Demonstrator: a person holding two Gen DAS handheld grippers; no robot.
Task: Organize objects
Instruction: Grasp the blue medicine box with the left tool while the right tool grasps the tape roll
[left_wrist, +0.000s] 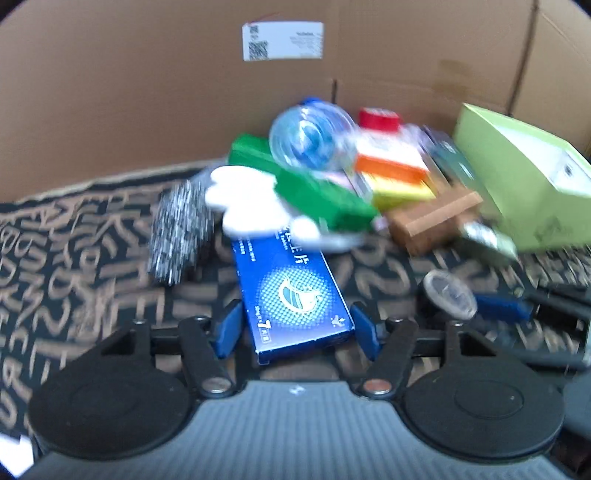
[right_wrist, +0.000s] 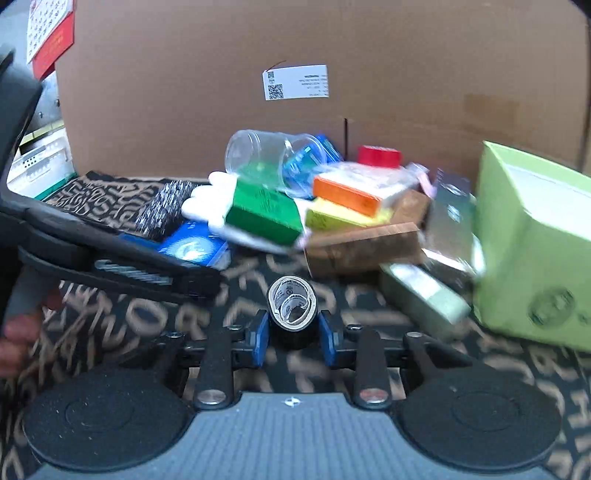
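Clutter fills the left wrist view, heaped on a dark patterned mat (left_wrist: 74, 266) before a cardboard wall (left_wrist: 147, 92). The left gripper (left_wrist: 297, 328) points downward with its blue pads (left_wrist: 229, 328) spread on either side of a blue box (left_wrist: 295, 295); the near end of the box lies between them, and a small gap shows at each side, so nothing is pinched. At ten o'clock from the box sits a steel scourer (left_wrist: 179, 236), and at twelve o'clock a white glove (left_wrist: 251, 206) overlaps its far end. Past the glove lie a green box (left_wrist: 314, 188), a clear bottle (left_wrist: 310, 136) on its side, an orange box (left_wrist: 391, 166) and a red cap (left_wrist: 380, 118). At two o'clock a pale green carton (left_wrist: 528, 184) leans, with a brown box (left_wrist: 432, 218) beside it. At three o'clock the roll of tape (left_wrist: 448, 295) shows in the other gripper.

In the right wrist view the right gripper (right_wrist: 293, 332) pinches a roll of black tape (right_wrist: 293, 314), both pads pressed against its sides, just above the mat (right_wrist: 480, 354). The left gripper's black body (right_wrist: 122, 254) reaches in from nine o'clock over the blue box (right_wrist: 192, 247), with a hand (right_wrist: 14, 336) at the left edge. At twelve o'clock lie the bottle (right_wrist: 266, 158), green box (right_wrist: 262, 214) and orange box (right_wrist: 351, 195); at two o'clock stands the pale green carton (right_wrist: 535, 243).
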